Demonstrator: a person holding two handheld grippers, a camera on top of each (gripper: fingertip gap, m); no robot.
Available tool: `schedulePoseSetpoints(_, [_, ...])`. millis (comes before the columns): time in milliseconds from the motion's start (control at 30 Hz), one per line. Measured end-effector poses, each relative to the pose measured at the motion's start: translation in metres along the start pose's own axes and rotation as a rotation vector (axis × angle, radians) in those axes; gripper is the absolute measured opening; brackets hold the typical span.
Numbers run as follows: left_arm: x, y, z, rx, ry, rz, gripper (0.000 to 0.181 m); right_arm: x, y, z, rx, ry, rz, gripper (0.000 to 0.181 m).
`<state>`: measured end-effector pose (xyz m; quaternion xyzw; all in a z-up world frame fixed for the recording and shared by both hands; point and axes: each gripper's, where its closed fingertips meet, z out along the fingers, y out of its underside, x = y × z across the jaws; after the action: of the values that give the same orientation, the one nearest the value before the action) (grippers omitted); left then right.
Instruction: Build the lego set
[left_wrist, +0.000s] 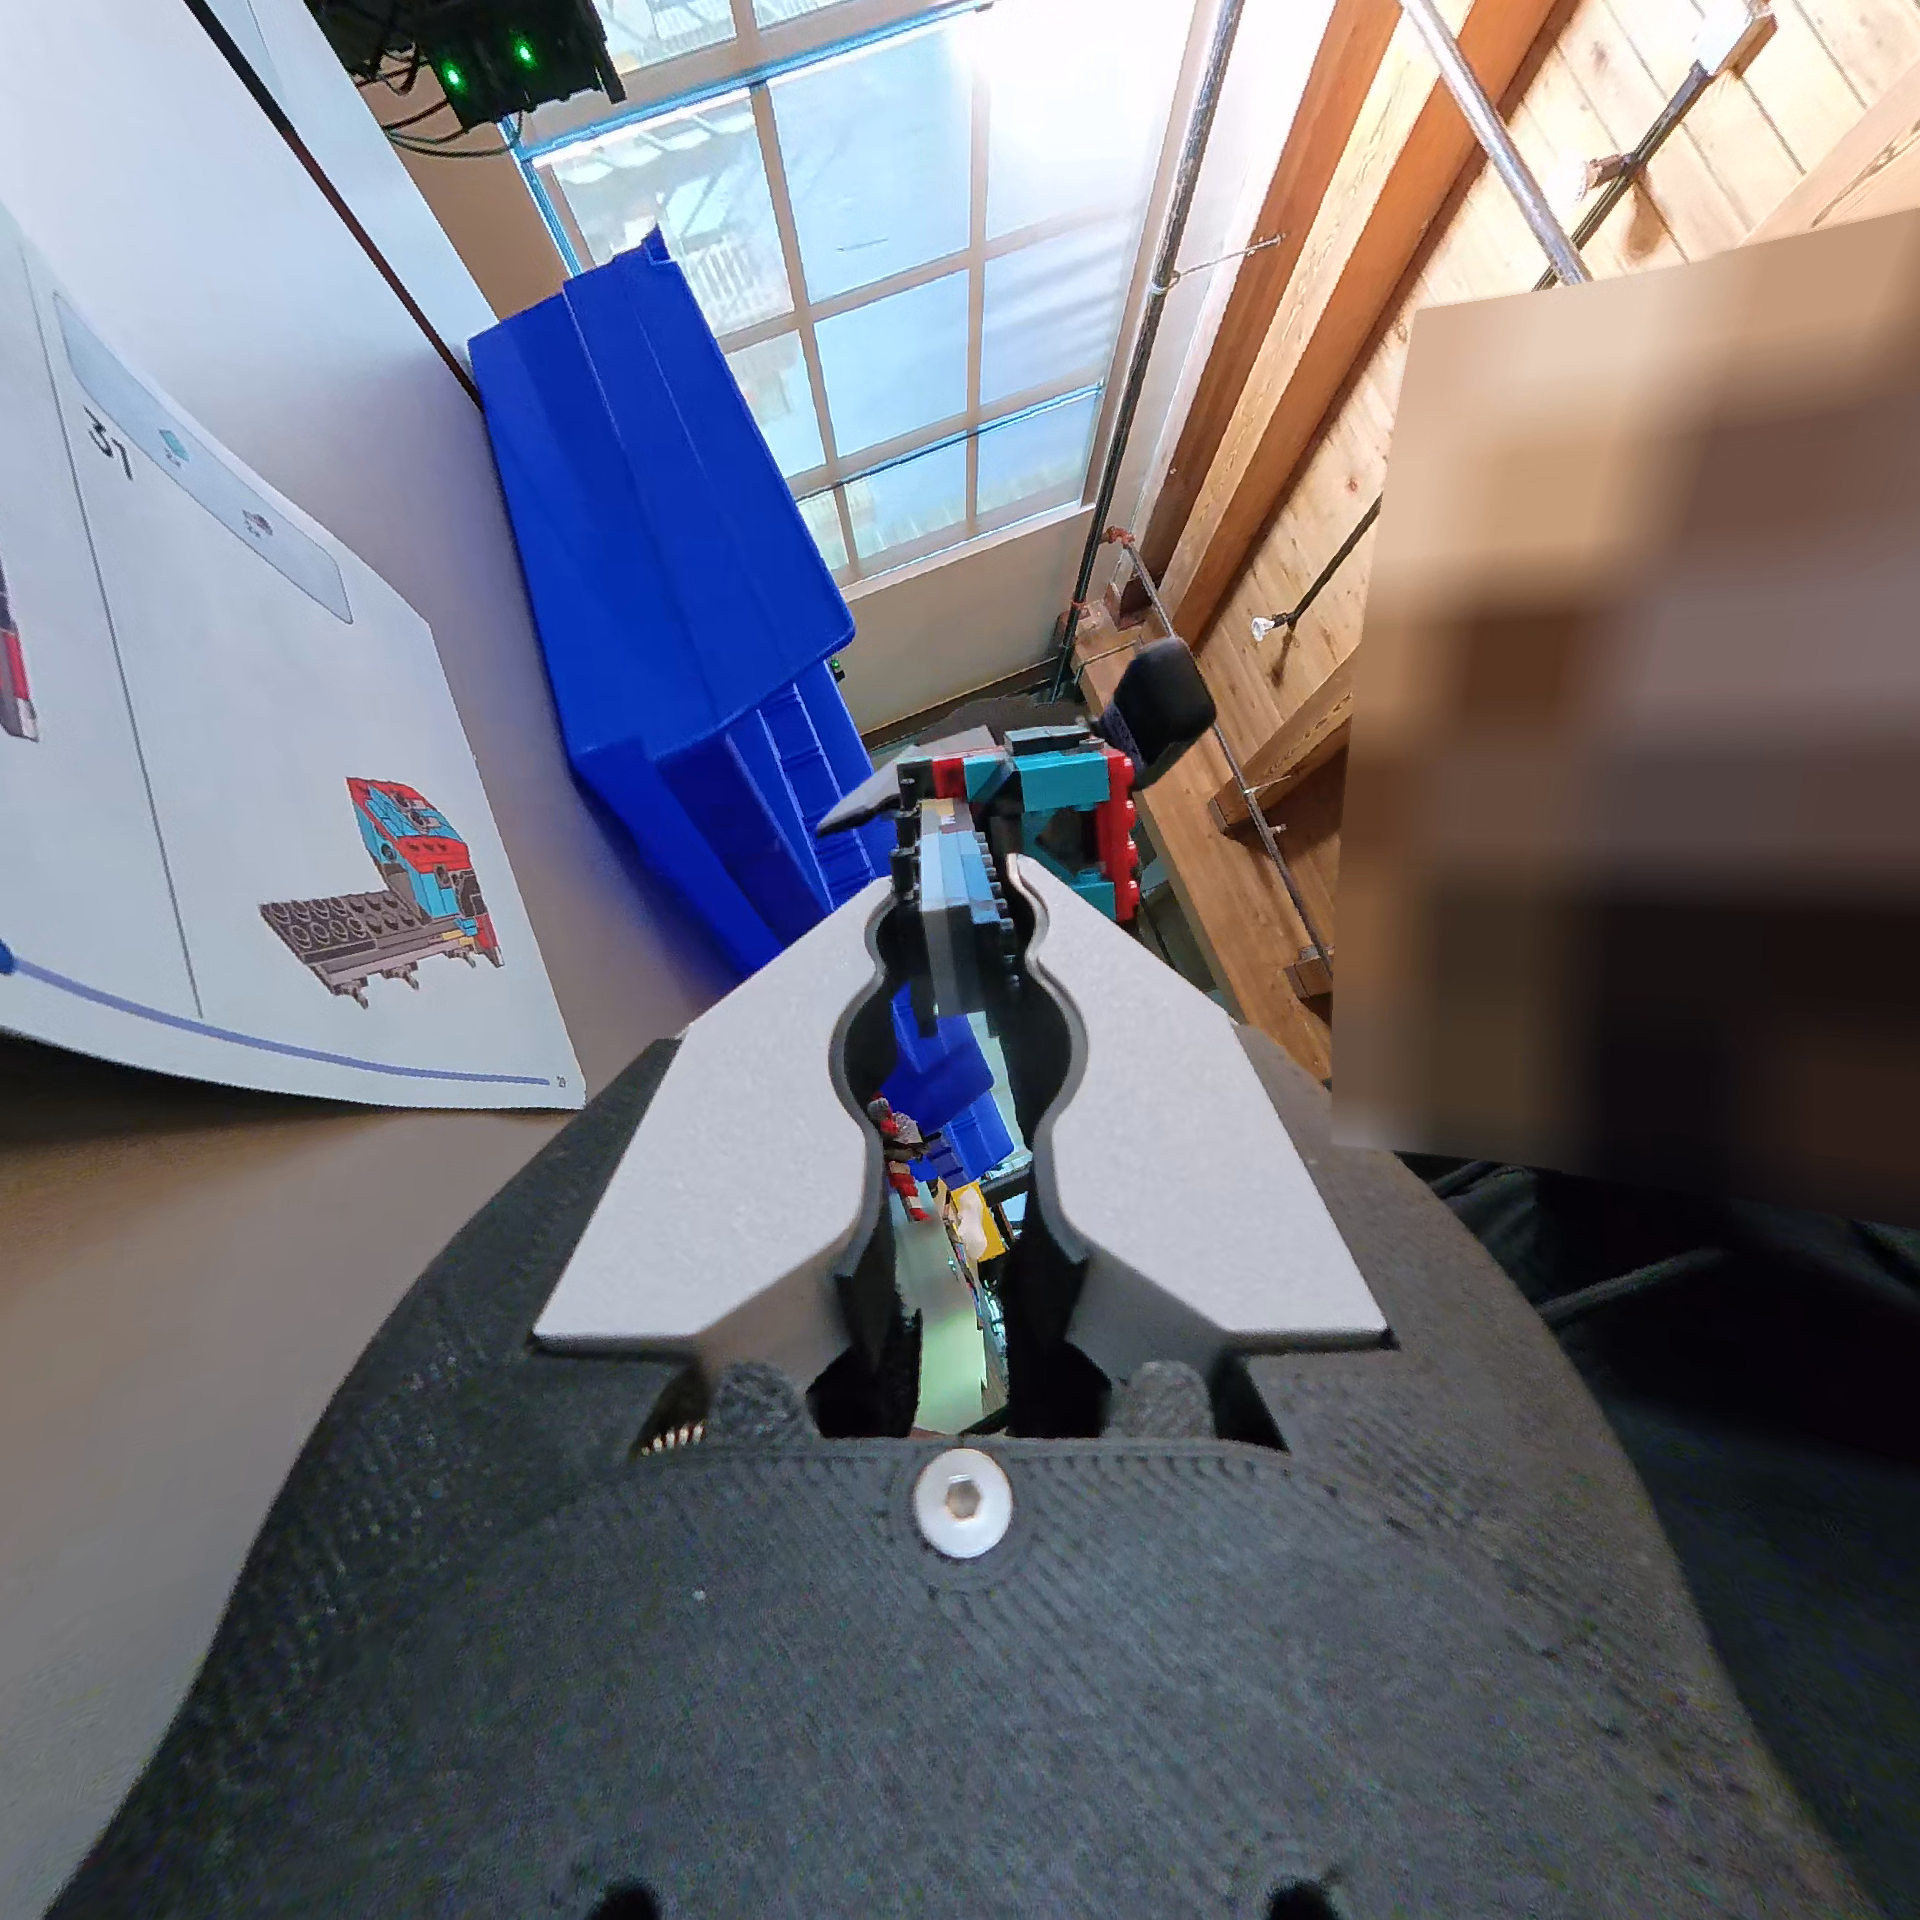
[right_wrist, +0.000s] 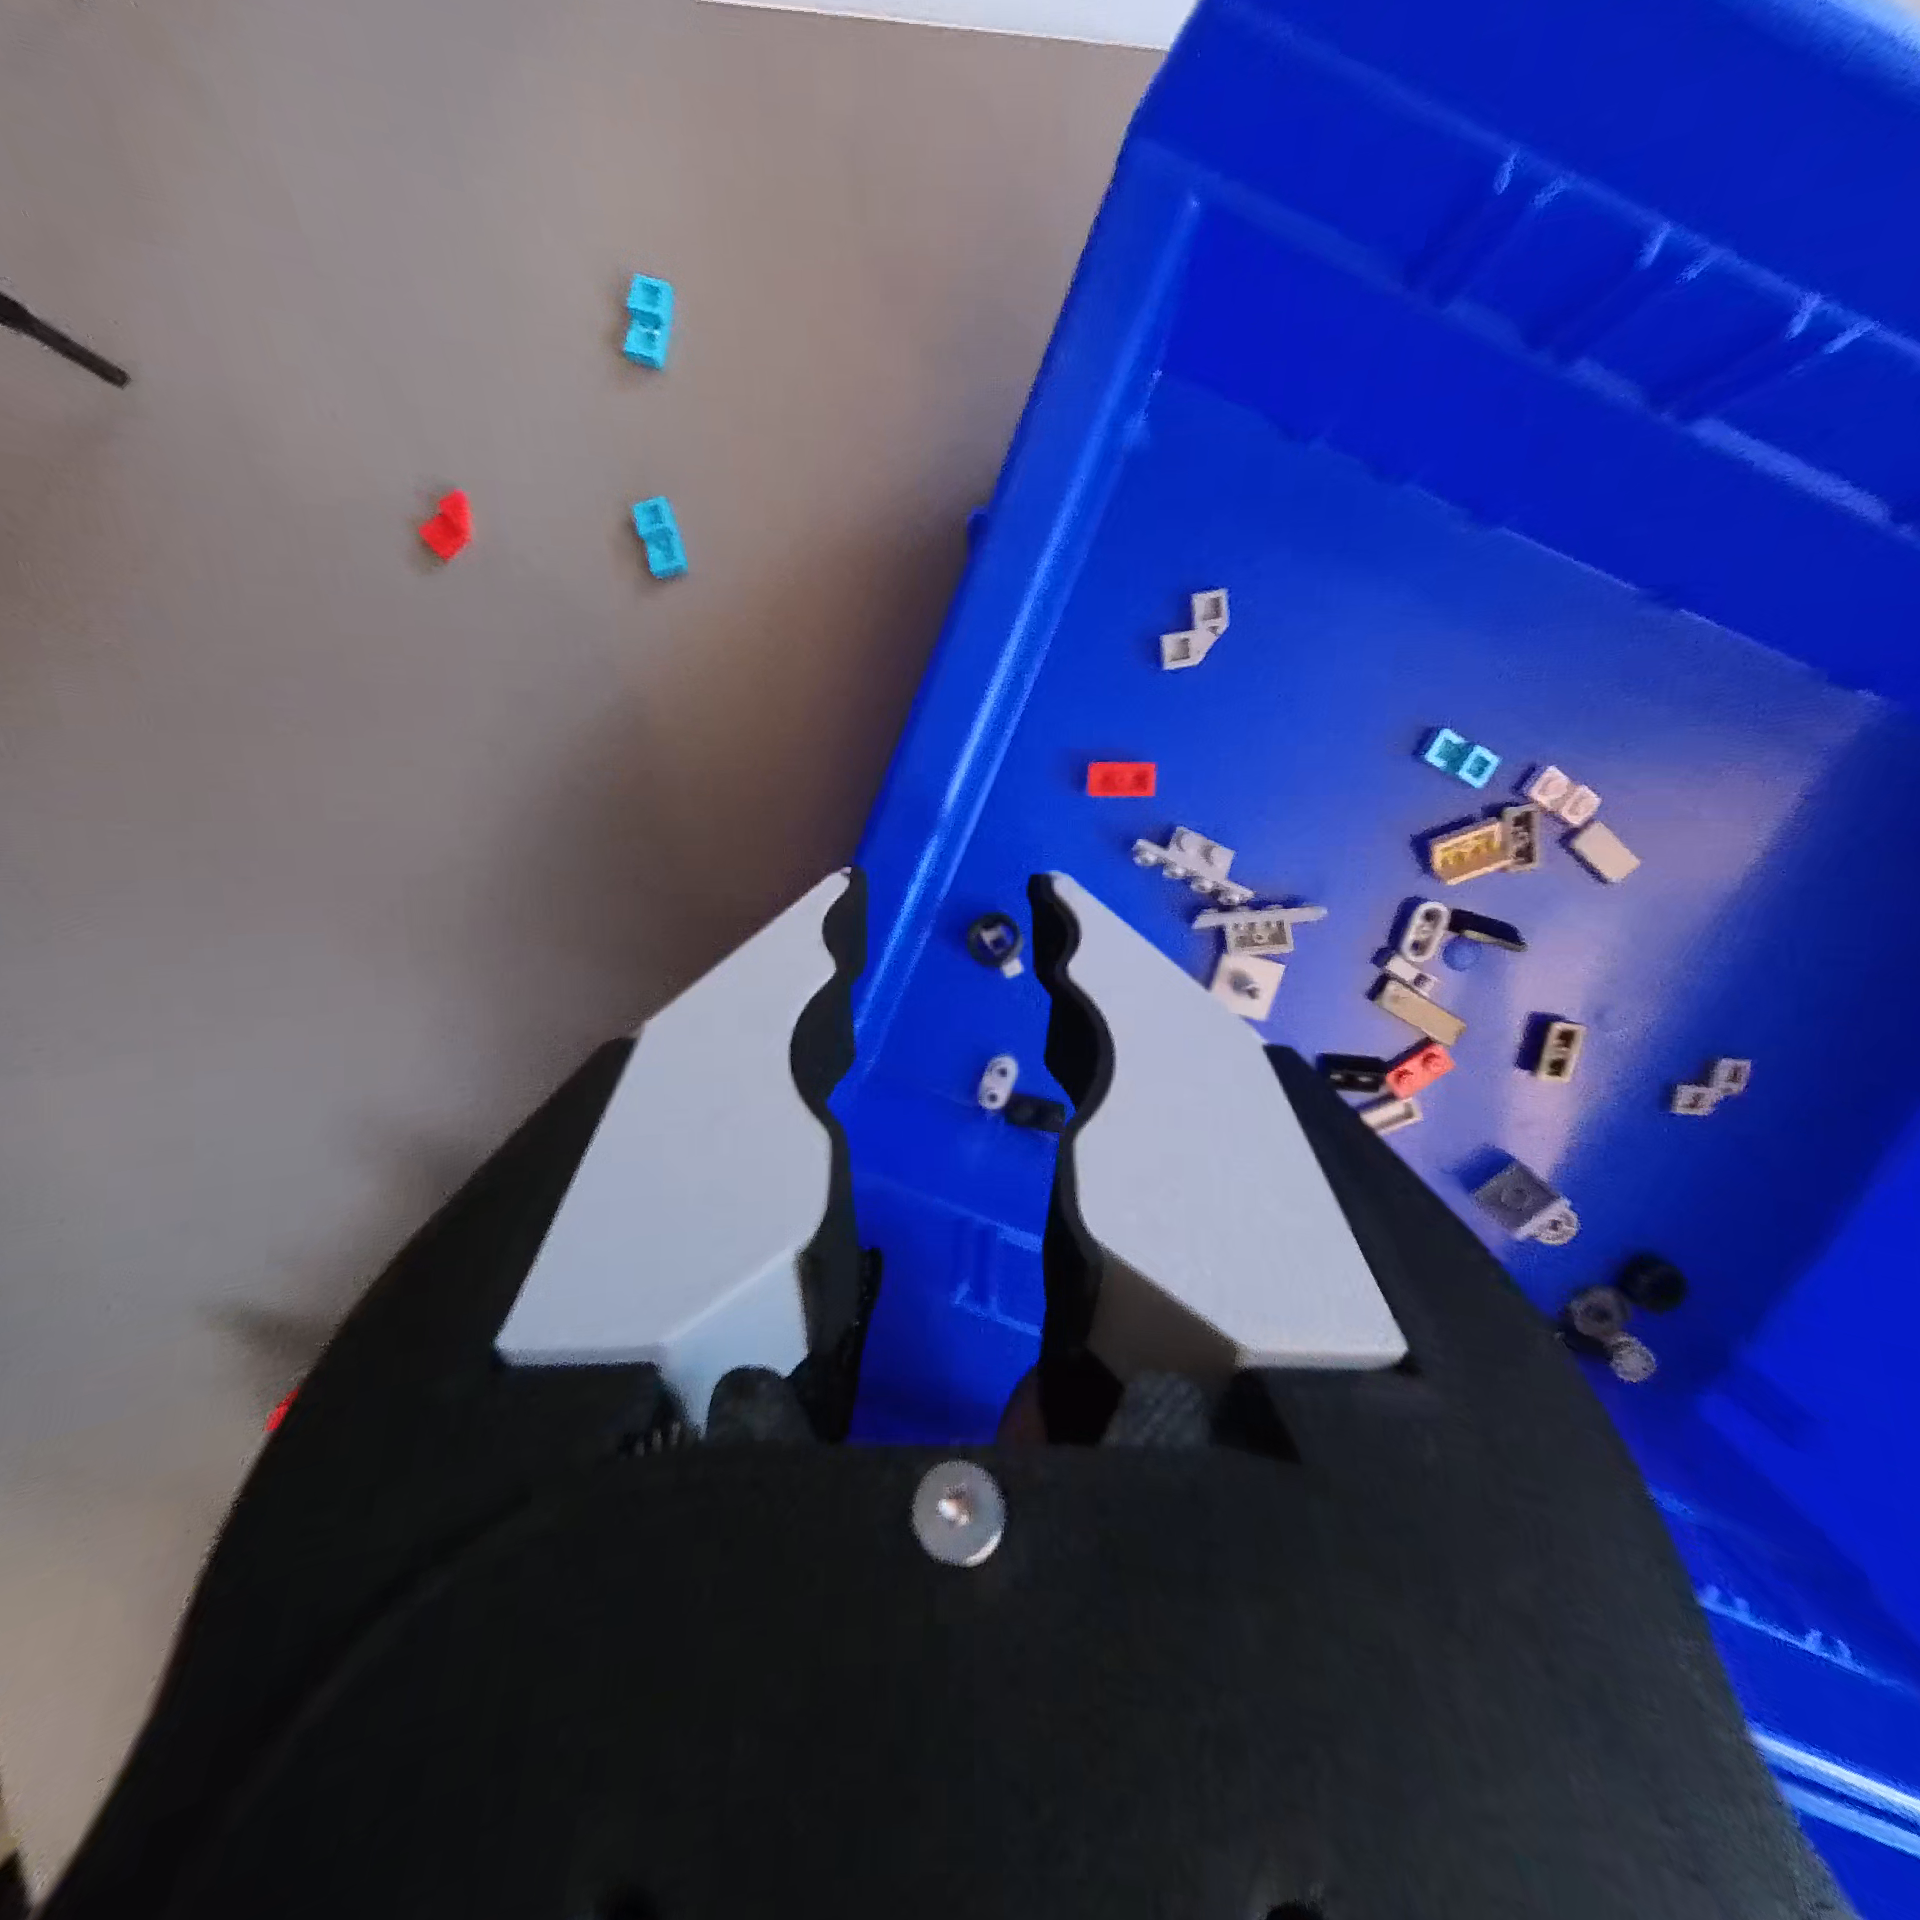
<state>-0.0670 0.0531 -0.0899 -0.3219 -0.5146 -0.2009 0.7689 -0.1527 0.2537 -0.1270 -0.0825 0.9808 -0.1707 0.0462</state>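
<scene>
My left gripper (left_wrist: 961, 883) is shut on the dark grey base plate of a partly built lego model (left_wrist: 1023, 805) with teal, red and black parts, held up in the air. My right gripper (right_wrist: 940, 883) is open and empty, hovering over the near rim of a blue bin (right_wrist: 1351, 468). Several small loose lego pieces (right_wrist: 1455, 935) lie on the bin's floor, grey, black, red, teal and tan. Two teal pieces (right_wrist: 649, 320) (right_wrist: 660, 537) and a red piece (right_wrist: 447, 525) lie on the brown table (right_wrist: 312, 831) left of the bin.
An open instruction booklet (left_wrist: 260, 779) lies on the table at the left in the left wrist view. A blue bin (left_wrist: 665, 582) stands beyond it. A window and wooden beams fill the background. A blurred patch covers the right side. The gap from one gripper's tips to the other's is roughly 25 cm. It is some 15 cm from my right tips to the red piece (right_wrist: 447, 525).
</scene>
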Motion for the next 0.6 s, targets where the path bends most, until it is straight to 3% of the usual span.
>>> schedulePoseSetpoints(133, [0.000,0.000,0.000,0.000,0.001,-0.003,0.016,-0.025,0.006,0.011,-0.070,-0.058,-0.021,0.034])
schedulePoseSetpoints(333, [0.000,0.000,0.000,0.000,0.004,-0.006,0.016,-0.070,-0.015,0.014,-0.034,-0.165,-0.077,0.029])
schedulePoseSetpoints(400, [0.000,0.000,0.000,-0.001,0.004,-0.004,0.016,-0.056,-0.021,0.008,0.008,-0.084,-0.047,0.031])
schedulePoseSetpoints(500, [0.001,0.000,0.000,-0.002,0.003,-0.001,0.016,-0.007,-0.014,0.000,0.019,0.096,0.115,0.034])
schedulePoseSetpoints(600, [0.000,0.000,0.000,-0.002,0.002,0.000,0.016,-0.016,0.003,0.015,-0.080,0.064,0.139,0.036])
